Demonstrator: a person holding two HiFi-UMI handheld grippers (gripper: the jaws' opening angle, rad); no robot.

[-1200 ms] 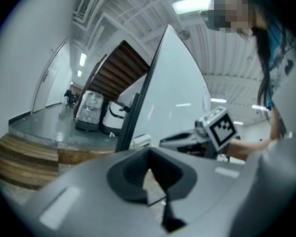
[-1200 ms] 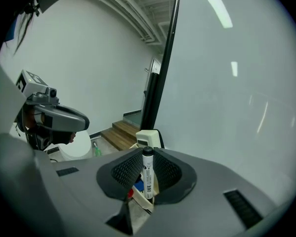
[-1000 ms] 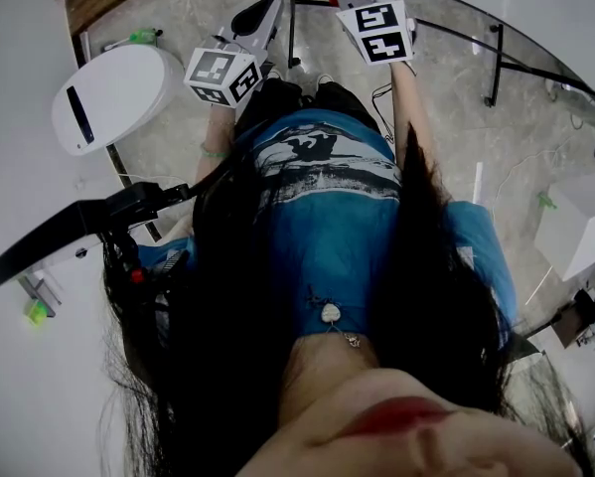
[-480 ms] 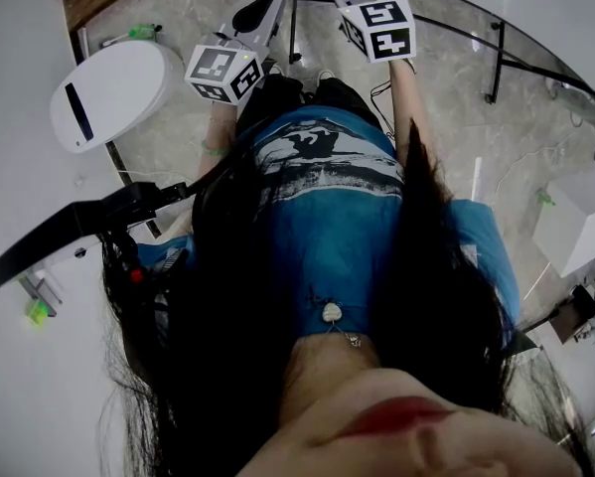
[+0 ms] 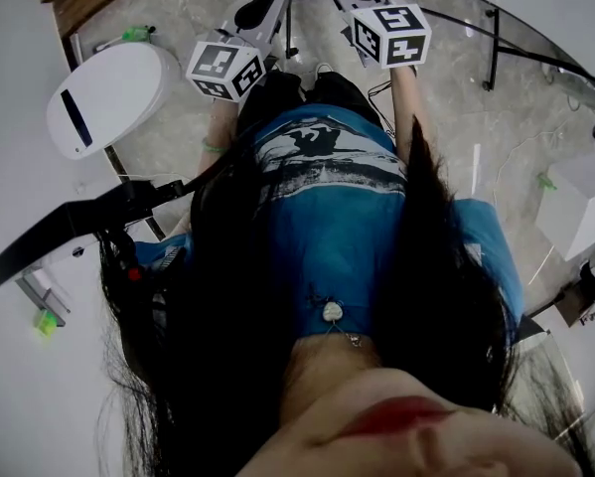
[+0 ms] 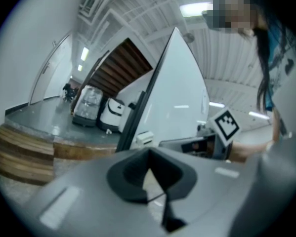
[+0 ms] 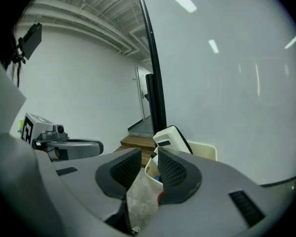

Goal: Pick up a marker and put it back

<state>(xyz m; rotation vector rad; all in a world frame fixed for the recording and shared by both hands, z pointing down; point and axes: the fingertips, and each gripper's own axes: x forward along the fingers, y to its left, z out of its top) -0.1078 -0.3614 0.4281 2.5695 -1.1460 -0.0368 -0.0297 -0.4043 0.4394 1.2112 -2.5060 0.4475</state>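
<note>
The marker could not be picked out with certainty. A blue piece and a red piece showed at a white cup, seen through the gap of the right tongs; whether either was a marker could not be told.

The right tongs stood spread, their jaws having just been opening. The pads pressed on nothing. The cup lay beyond them, partly hidden behind the right pad.

Just beyond the cup stood a white unit with a dark slot, and to its right a cream tray. A dark post rose behind the unit, along the left edge of a white panel.

The left tongs were pressed together at the tips, with nothing between them. Only floor showed through the narrow opening below the tips.

In the head view both tongs were held out at the far side, beyond the person's blue shirt, apart from each other.
</note>
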